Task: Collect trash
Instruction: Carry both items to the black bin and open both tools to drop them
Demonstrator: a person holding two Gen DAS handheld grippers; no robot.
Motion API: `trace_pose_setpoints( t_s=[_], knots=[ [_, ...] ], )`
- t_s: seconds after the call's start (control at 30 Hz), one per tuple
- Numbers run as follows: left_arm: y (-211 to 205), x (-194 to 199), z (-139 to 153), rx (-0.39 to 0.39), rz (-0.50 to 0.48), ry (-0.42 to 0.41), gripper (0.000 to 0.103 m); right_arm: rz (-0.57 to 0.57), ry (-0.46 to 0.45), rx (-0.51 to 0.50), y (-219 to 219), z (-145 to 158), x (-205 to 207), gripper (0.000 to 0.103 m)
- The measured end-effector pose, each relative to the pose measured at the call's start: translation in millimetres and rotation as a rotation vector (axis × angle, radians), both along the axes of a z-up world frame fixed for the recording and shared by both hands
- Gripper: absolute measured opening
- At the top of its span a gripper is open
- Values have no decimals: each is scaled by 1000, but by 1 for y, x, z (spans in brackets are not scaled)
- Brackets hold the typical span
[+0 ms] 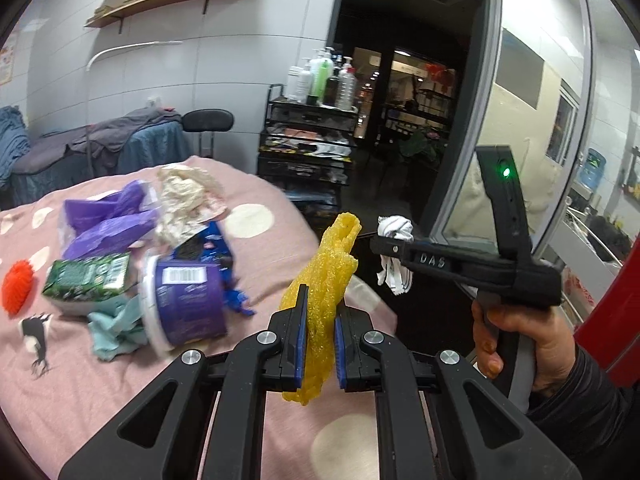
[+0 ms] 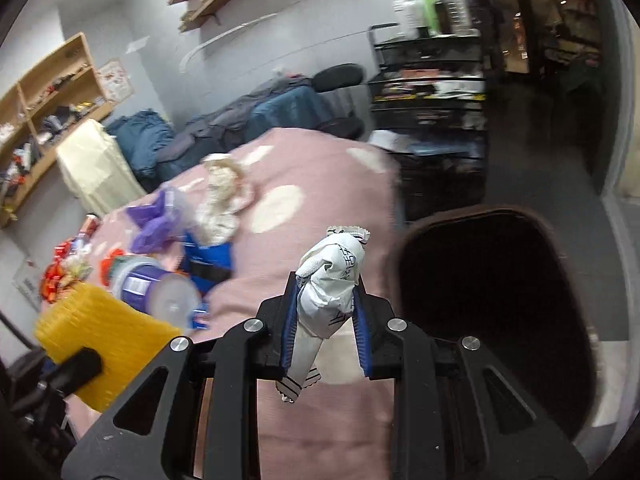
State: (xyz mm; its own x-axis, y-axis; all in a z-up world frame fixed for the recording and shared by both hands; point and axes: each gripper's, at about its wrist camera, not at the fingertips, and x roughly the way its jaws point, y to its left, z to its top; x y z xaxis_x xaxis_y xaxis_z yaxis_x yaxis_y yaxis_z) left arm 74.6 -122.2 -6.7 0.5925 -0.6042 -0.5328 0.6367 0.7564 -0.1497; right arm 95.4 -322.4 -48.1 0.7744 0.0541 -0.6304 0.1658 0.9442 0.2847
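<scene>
Two handheld grippers carry rubbish off a pink spotted blanket toward a dark bin. The left gripper is clamped hard on a strip of yellow foam netting, which stands up between its blue pads and hangs a little below them. The right gripper, gripped by a hand in a dark sleeve, pinches a crumpled white wrapper printed with dark lettering, its serrated ends poking out above and below the pads.

The bin's open mouth lies just beside and beyond the right gripper, at the blanket's edge. The likely best course: carry each piece fully over the opening before letting go, wrapper first since it is nearer, and hold both grips firm until then, as both pieces look light enough to drift.

More litter waits on the blanket: a purple-labelled tub, a green box, purple bags and crumpled paper.
</scene>
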Motion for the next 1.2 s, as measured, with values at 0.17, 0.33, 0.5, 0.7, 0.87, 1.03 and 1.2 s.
trace_pose_setpoints(
  t_s=[0.17,0.33,0.5,0.7,0.87,1.03,1.2],
  knots=[
    [-31,7,-2,10,-78,19,12,-143,113,-12,-46,-32,-6,26],
    [-59,15,-10,26,-134,53,12,-204,216,20,-71,-69,-9,49],
    [-79,19,-17,50,-166,91,12,-259,223,45,-87,-78,-22,62],
    [-105,25,-22,64,-201,139,12,-352,150,43,-104,-60,-40,69],
    [-130,32,-32,87,-235,202,12,-455,84,24,-123,-40,-61,75],
    [-155,37,-50,137,-258,271,12,-520,54,21,-142,-28,-72,77],
    [-173,43,-64,187,-252,318,12,-534,49,29,-153,-26,-78,79]
  ],
)
